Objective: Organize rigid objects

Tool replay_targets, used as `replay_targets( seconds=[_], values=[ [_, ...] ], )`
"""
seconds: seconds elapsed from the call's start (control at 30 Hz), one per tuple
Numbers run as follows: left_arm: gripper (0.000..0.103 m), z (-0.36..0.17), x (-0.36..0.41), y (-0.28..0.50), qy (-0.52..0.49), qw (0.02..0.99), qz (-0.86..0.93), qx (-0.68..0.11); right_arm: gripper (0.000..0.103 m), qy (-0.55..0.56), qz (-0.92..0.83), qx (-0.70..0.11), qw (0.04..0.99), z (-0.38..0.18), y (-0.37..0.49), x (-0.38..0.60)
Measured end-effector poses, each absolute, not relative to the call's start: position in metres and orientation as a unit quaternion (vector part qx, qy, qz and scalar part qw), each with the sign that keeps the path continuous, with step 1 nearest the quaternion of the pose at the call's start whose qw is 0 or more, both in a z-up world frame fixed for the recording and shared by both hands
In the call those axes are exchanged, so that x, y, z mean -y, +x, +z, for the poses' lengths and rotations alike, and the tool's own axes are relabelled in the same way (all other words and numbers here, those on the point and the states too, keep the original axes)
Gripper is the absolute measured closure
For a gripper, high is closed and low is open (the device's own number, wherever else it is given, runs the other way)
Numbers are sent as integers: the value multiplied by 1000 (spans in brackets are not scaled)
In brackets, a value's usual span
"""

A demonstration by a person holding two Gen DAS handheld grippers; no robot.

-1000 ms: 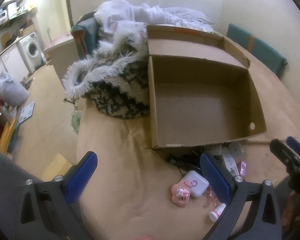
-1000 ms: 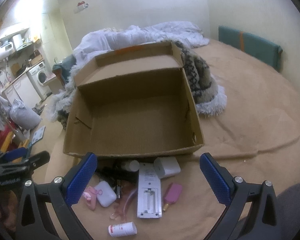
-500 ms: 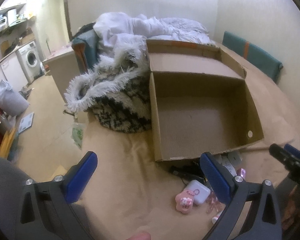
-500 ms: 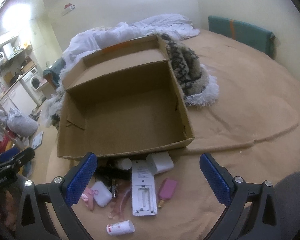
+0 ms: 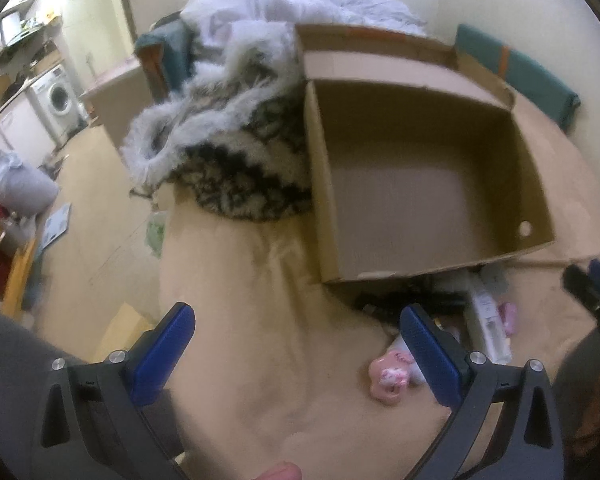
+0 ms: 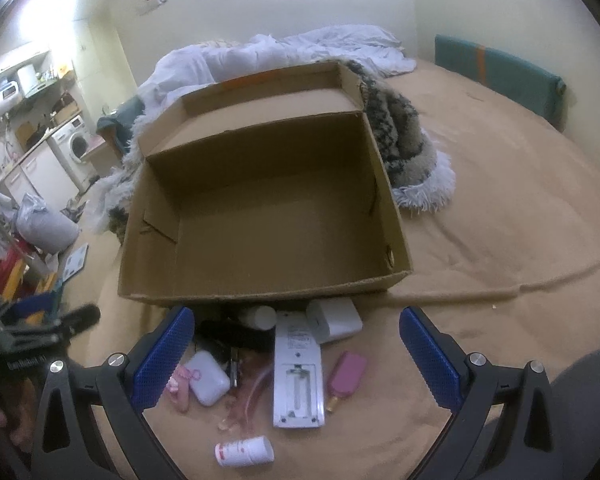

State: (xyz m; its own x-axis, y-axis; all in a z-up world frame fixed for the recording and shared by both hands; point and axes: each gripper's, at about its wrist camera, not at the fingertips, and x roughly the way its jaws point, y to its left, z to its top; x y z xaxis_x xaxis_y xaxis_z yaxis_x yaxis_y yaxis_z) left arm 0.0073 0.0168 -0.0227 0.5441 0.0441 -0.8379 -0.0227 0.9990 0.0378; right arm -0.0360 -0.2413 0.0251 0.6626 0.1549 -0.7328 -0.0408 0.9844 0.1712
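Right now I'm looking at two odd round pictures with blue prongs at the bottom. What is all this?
No robot here: a person holds a two-fingered grabbing tool in each hand, and a wide-angle camera on each looks along its blue fingers. One picture comes from the left tool, the other from the right tool. Both are open and hold nothing. Ahead, on a tan bed cover, stands an empty cardboard box. In front of it lie small things: a white remote with its back up, a white earbud case, a pink bar-shaped thing, a white block and a small white bottle.
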Motion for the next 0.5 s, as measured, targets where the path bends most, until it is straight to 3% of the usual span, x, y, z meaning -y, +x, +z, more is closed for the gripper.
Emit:
replay_targets(
  seconds=[0.5],
  values=[
    [1, -10, -10, 5, -12, 885, 12, -466, 0, 125, 52, -426, 895, 15, -30, 256]
  ],
)
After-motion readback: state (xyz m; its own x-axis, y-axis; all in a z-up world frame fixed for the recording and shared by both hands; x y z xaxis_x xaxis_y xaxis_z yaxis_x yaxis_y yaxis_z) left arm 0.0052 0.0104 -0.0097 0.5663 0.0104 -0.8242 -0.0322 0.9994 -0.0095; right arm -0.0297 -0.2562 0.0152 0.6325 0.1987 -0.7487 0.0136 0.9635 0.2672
